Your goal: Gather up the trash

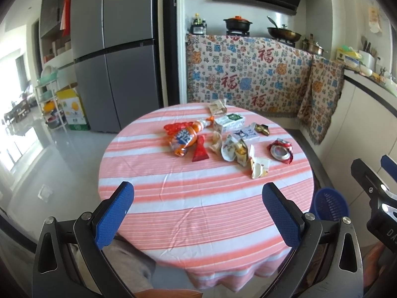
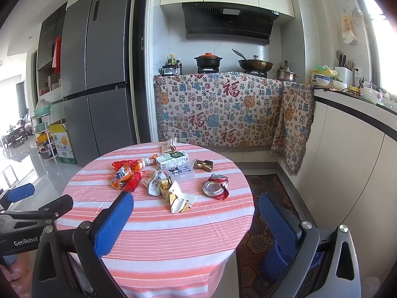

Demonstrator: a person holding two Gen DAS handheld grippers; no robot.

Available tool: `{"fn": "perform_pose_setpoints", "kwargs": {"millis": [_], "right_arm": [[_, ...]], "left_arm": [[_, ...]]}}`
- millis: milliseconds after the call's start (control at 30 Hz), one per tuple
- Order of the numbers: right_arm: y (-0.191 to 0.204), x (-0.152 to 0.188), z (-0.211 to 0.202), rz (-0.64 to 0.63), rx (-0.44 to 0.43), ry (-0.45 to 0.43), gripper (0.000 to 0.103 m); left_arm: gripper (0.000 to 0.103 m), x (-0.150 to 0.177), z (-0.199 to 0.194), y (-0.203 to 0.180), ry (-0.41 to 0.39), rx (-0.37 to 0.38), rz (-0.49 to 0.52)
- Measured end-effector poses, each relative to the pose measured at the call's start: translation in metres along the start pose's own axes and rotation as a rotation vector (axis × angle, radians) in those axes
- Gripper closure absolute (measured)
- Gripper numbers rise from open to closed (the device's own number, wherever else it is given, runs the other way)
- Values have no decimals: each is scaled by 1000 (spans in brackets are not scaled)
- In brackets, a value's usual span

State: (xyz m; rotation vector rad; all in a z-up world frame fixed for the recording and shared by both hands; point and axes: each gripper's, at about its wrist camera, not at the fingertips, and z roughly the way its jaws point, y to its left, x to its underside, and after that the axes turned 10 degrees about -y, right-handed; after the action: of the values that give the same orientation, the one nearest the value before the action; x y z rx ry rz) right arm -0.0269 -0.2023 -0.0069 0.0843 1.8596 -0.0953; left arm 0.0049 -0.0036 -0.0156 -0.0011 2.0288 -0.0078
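Trash lies on the far half of a round table with a pink-striped cloth (image 1: pixel 198 211) (image 2: pixel 158 233): a crushed orange soda bottle (image 1: pixel 183 136) (image 2: pixel 124 173), a red wrapper (image 1: pixel 199 150), a white-green carton (image 1: pixel 229 121) (image 2: pixel 172 160), crumpled snack wrappers (image 1: pixel 235 150) (image 2: pixel 158 185), a torn wrapper (image 1: pixel 258 166) (image 2: pixel 181 201), a crushed red can (image 1: pixel 280 150) (image 2: pixel 215 187) and a gold wrapper (image 1: pixel 261 129) (image 2: pixel 203 165). My left gripper (image 1: pixel 198 201) is open and empty over the near table edge. My right gripper (image 2: pixel 196 213) is open and empty, to the right of the left one.
A blue mesh bin (image 1: pixel 328 204) (image 2: pixel 278 260) stands on the floor by the table's right side, on a patterned rug (image 2: pixel 260 236). A grey fridge (image 1: pixel 116 49) stands back left. A cloth-draped counter (image 1: pixel 248 74) with a stove and pots runs behind, white cabinets (image 2: pixel 347 161) at right.
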Motion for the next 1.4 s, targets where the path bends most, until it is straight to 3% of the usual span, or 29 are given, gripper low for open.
{"fn": "perform_pose_setpoints", "kwargs": {"millis": [433, 833, 1100, 1300, 1400], "right_arm": [[3, 1, 6, 3, 2, 16, 0], [3, 17, 26, 9, -7, 57, 0], [-2, 51, 61, 49, -21, 158, 0], [-3, 62, 73, 51, -22, 184, 0], [-5, 65, 77, 48, -18, 193, 0]], "left_arm": [[0, 4, 11, 12, 34, -2, -28], [0, 14, 44, 18, 75, 61, -44], [1, 15, 112, 27, 150, 140, -83], [2, 7, 179, 9, 204, 211, -95], [14, 5, 218, -1, 253, 222, -114]]}}
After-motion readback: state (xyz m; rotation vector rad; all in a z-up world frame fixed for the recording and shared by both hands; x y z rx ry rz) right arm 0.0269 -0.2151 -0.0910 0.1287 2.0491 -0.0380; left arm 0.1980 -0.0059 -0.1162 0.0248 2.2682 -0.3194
